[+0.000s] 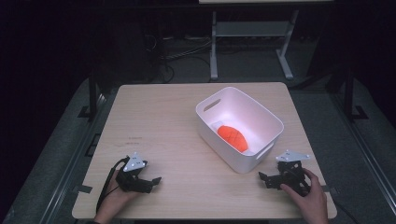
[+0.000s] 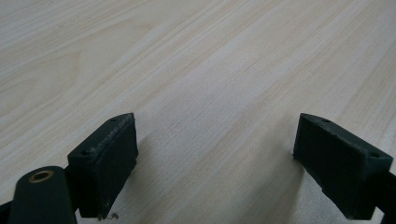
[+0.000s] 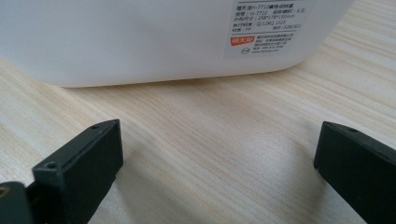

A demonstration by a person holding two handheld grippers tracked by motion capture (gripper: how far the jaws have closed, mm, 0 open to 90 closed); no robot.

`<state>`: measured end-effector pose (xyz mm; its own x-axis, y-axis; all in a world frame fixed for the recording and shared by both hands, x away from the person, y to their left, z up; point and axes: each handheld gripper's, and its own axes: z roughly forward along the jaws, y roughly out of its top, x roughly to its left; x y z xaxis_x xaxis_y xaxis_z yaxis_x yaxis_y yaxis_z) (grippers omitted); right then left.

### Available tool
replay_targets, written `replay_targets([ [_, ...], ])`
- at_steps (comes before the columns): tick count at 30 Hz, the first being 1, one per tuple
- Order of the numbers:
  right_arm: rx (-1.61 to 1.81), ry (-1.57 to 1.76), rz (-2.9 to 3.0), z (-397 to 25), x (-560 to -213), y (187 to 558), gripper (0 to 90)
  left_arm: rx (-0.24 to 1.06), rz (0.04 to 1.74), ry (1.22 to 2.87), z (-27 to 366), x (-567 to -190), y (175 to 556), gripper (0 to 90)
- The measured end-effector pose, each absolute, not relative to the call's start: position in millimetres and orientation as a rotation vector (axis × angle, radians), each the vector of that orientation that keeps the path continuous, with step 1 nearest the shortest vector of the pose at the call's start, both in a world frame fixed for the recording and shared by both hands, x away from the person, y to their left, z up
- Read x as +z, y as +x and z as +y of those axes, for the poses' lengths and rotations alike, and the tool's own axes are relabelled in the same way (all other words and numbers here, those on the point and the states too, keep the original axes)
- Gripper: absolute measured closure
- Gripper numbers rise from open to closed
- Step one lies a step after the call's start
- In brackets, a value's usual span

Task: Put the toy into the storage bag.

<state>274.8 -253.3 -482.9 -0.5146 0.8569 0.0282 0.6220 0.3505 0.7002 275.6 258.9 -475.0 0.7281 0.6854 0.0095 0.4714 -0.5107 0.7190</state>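
Two hand-held black grippers with grey top plates

The left gripper (image 1: 150,181) and right gripper (image 1: 265,178) are matt black, each topped by a grey three-cornered plate; a black cable trails from the left one. Blocky rectangular jaws show small screw holes, and a brass-coloured ring sits beside one left jaw.

The table (image 1: 187,112) is showing pale wood grain with a smooth matt finish. The white tub (image 1: 268,122) is looking like smooth, slightly glossy plastic (a paper label (image 3: 266,25) sits on its wall), and the gripper jaws are appearing matt black, faintly rough.
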Motion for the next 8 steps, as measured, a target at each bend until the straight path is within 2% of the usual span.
replay_targets([
  [8, 0.951, 1.304, 2.276, -253.4, -482.9, 274.8, 0.7, 0.380, 0.870, 2.206, 259.0, -474.9, 275.7, 12.8],
])
